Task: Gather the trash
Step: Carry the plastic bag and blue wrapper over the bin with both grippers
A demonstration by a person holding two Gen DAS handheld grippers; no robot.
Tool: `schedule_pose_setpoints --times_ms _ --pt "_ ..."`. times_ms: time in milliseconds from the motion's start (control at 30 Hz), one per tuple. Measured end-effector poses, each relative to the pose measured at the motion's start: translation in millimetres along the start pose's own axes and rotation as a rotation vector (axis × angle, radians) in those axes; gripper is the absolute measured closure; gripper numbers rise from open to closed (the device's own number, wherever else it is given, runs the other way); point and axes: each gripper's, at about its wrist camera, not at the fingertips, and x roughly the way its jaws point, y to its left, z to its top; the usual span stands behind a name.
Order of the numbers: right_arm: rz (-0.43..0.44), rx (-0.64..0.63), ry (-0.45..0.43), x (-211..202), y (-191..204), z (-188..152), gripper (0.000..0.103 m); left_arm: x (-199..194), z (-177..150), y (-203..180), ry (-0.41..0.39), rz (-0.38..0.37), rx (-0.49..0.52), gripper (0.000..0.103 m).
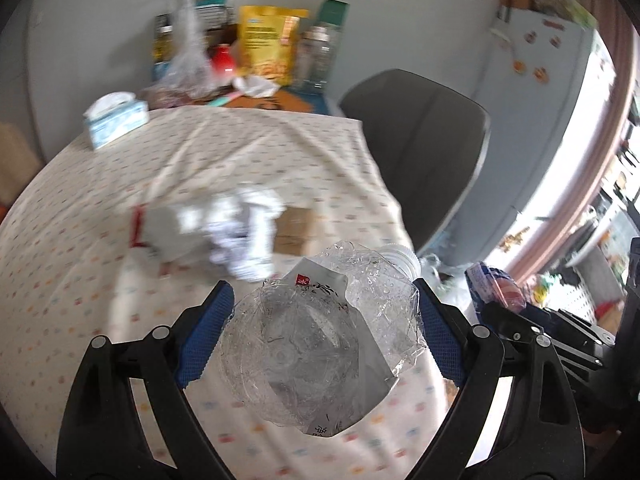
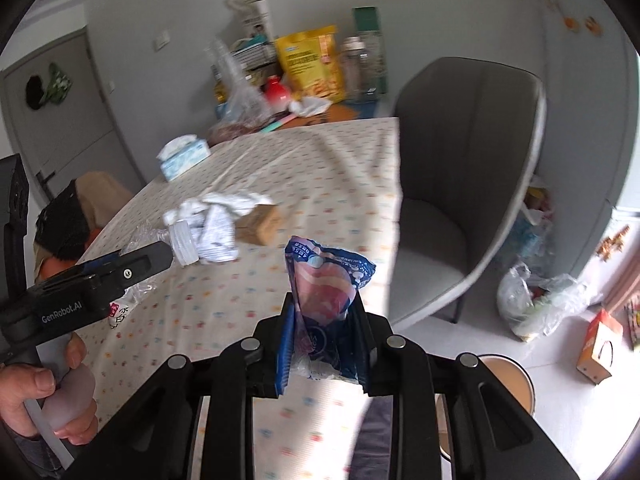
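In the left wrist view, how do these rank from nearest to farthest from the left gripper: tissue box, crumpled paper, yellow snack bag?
1. Crumpled paper, just ahead of the left gripper, mid-table.
2. Tissue box, far left part of the tablecloth.
3. Yellow snack bag, standing at the wall behind the table.

The left gripper (image 1: pixel 320 312) tilts downward over the tabletop's near edge, its jaws spread wide and pressing a bottle (image 1: pixel 320 344). The right gripper (image 2: pixel 324 340) tilts down likewise, jaws narrow, pinching a wrapper (image 2: pixel 326 292). A hand (image 2: pixel 44 400) grips the left handle.
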Motion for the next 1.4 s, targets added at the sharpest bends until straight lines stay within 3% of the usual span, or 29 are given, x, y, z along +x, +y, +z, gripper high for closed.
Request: schedule_pose_setpoints --times_ms 533,933,1000,1133,1267,1400 --pt "-0.175 0.193 0.010 -18.2 -134.3 -28.3 0.075 65.1 -1.3 -126.5 0.096 -0.116 0.178 0.015" --pt "-0.238 0.320 0.055 -5.8 -207.7 -64.2 0.073 107.3 -16.2 -176.7 0.178 -0.123 0.246 0.015" --pt "-0.242 0.339 0.066 -2.5 -217.4 -70.0 0.069 113.7 -19.2 -183.3 0.195 -0.124 0.257 0.015" --pt "-0.239 0.390 0.071 0.6 -238.0 -80.8 0.051 121.6 -24.0 -194.5 0.217 -0.127 0.279 0.015" --pt "-0.221 0.470 0.070 -1.9 -261.5 -93.8 0.043 128.5 -28.8 -208.3 0.235 -0.140 0.291 0.015" --pt "-0.230 0.477 0.050 -13.8 -270.4 -99.3 0.042 135.5 -35.8 -233.0 0.259 -0.177 0.325 0.015"
